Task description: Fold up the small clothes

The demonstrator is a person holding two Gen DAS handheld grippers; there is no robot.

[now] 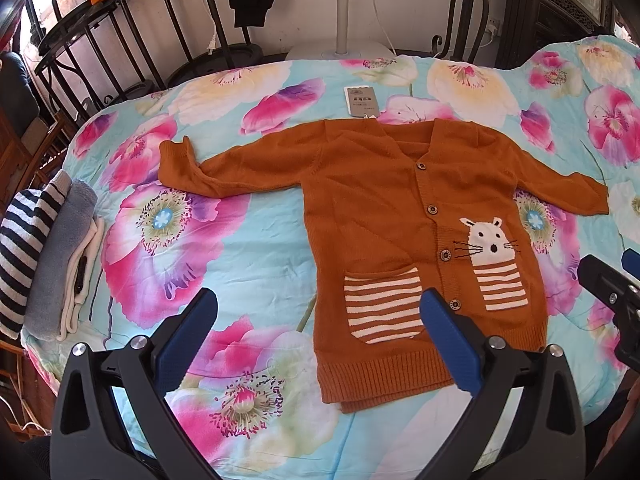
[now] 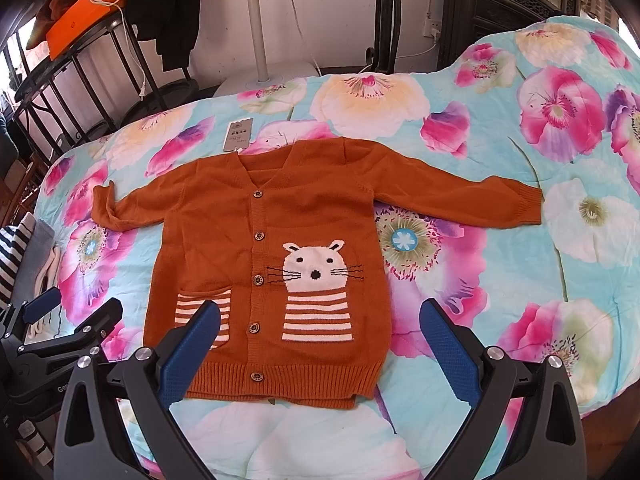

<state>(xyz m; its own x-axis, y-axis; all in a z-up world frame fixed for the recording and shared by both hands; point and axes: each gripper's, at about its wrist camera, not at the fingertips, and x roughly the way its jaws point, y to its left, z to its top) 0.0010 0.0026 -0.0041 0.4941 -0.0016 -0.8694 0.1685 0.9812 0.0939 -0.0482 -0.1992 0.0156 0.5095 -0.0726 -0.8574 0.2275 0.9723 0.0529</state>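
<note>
So far, the cardigan (image 2: pixel 264 264) lay flat and unfolded on the quilt (image 2: pixel 520 280), beside a folded pile (image 1: pixel 48 256); the left gripper (image 1: pixel 316 320) and right gripper (image 2: pixel 320 328) hovered released, empty.

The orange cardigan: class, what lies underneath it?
The cardigan lies flat on the floral quilt; whatever is beneath its body is hidden.
</note>
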